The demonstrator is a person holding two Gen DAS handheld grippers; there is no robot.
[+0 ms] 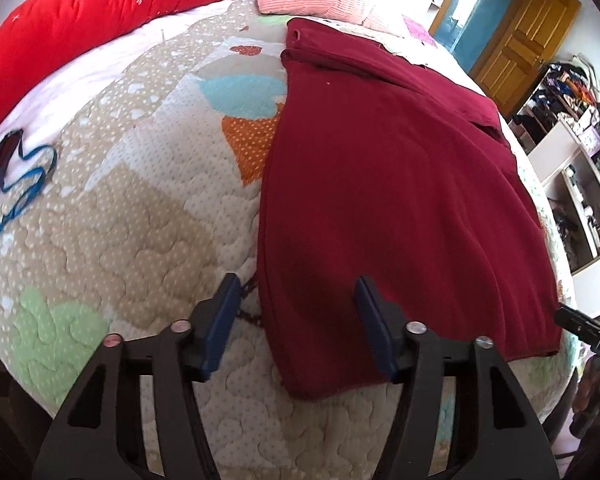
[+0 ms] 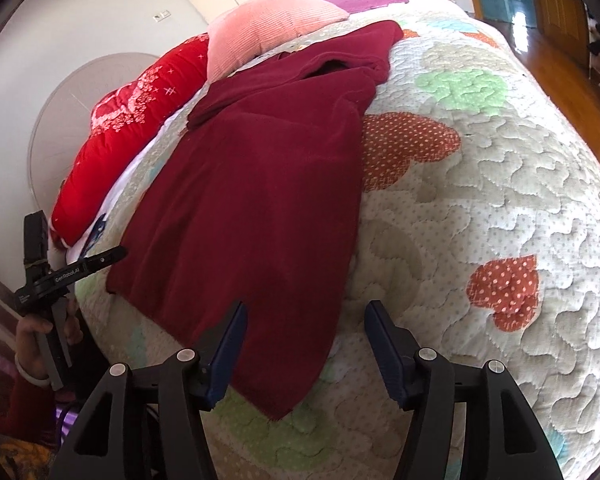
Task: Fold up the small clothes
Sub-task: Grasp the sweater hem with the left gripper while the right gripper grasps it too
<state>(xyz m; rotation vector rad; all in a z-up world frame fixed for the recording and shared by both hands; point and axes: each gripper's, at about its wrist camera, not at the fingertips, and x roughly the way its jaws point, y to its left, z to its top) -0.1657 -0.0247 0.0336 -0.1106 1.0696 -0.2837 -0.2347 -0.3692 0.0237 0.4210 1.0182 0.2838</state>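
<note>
1. The dark red, soft fleecy knit garment [image 1: 400, 184] lies flat on the bed, running lengthwise from near the pillows down to the near edge, where its hem corner [image 2: 280, 400] droops a little over the side; its sleeves appear already tucked in across the upper part, so the body reads as one long narrow panel; I judge the side folds done and the crosswise fold, hem up towards the collar, still to come.
2. The cloth looks thick, matte and limp, with shallow ripples along its length and a rolled collar edge at the far end; it should drape rather than hold a crease.
3. The left gripper [image 1: 296, 292] hangs over the hem's left corner, jaws released, one finger off the cloth over the quilt and one above it; nothing is pinched.
4. The right gripper [image 2: 304, 316] straddles the hem's right edge, jaws likewise released and empty.
5. Underneath is a puffy stitched patchwork quilt [image 2: 480, 208] with dotted hearts; beyond, a ribbed pink pillow [image 2: 260, 28] and a bright red padded blanket [image 1: 80, 20].
</note>
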